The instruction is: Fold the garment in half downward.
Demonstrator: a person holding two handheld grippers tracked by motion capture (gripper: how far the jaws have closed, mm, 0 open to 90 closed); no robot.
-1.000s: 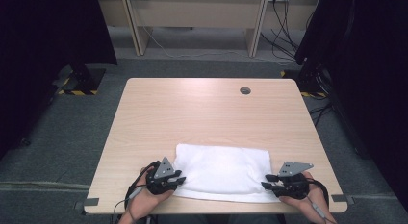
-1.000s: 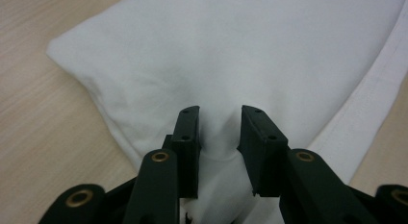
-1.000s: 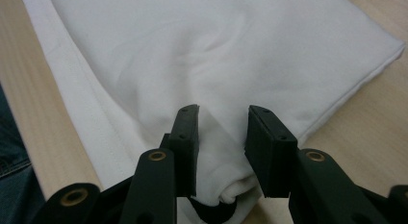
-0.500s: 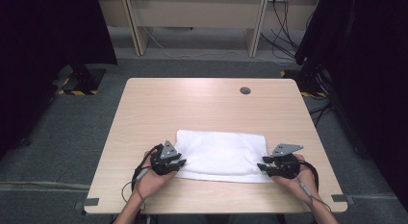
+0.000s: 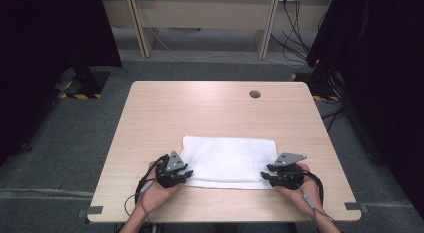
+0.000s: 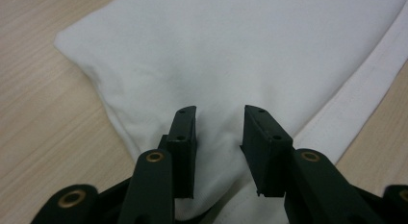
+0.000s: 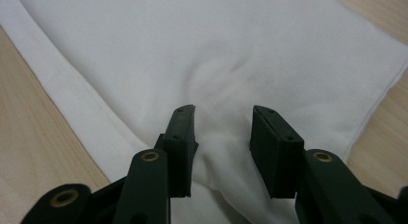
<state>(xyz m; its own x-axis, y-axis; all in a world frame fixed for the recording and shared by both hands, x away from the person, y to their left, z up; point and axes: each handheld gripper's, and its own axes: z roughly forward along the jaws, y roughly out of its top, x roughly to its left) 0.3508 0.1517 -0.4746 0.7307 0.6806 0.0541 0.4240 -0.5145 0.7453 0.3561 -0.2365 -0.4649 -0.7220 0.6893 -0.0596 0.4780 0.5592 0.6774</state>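
Moved farther from the near edge than a second ago, cloth and grippers alike. One folded white cloth (image 5: 229, 162) on the near half of the table (image 5: 210, 110). Two grippers: left gripper (image 5: 186, 173) at the cloth's near-left corner, right gripper (image 5: 265, 175) at its near-right corner. Jaws spread on both, fabric bunched between, possibly touching. One round hole (image 5: 255, 94) far right; cables (image 5: 295, 15) on the floor beyond.

A cloth (image 5: 229, 160) lies on the table (image 5: 215, 110), toward its near edge. The left gripper (image 5: 186, 173) sits at the cloth's near left corner, the right gripper (image 5: 265, 175) at its near right corner. A hole (image 5: 255, 94) lies behind, toward the table's far right.
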